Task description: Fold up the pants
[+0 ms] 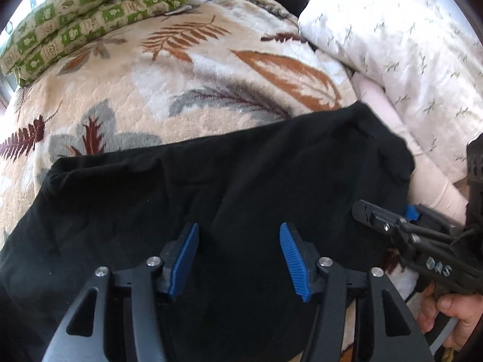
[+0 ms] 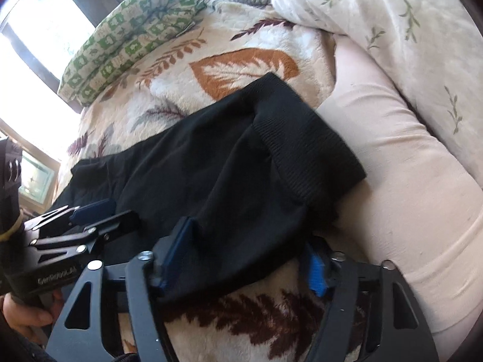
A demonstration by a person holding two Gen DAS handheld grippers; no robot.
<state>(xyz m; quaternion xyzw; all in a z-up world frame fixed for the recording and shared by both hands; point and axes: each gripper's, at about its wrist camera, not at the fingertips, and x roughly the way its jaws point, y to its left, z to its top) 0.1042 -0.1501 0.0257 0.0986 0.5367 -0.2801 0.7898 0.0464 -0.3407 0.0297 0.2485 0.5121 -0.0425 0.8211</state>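
Note:
Black pants lie folded across a leaf-patterned blanket, with the ribbed waistband at the right end. My left gripper hovers over the near middle of the pants. Its blue pads stand well apart on the flat cloth, so it is open. The right wrist view shows the left gripper low on the pants' left part. My right gripper straddles the near right edge of the pants. Bunched cloth lies between its pads, which stay spread. From the left wrist view, the right gripper sits at that same edge.
The leaf blanket covers the bed. A green patterned pillow lies at the far left and a white quilt at the far right. A pale pink bolster runs along the pants' right end. A bright window is at the left.

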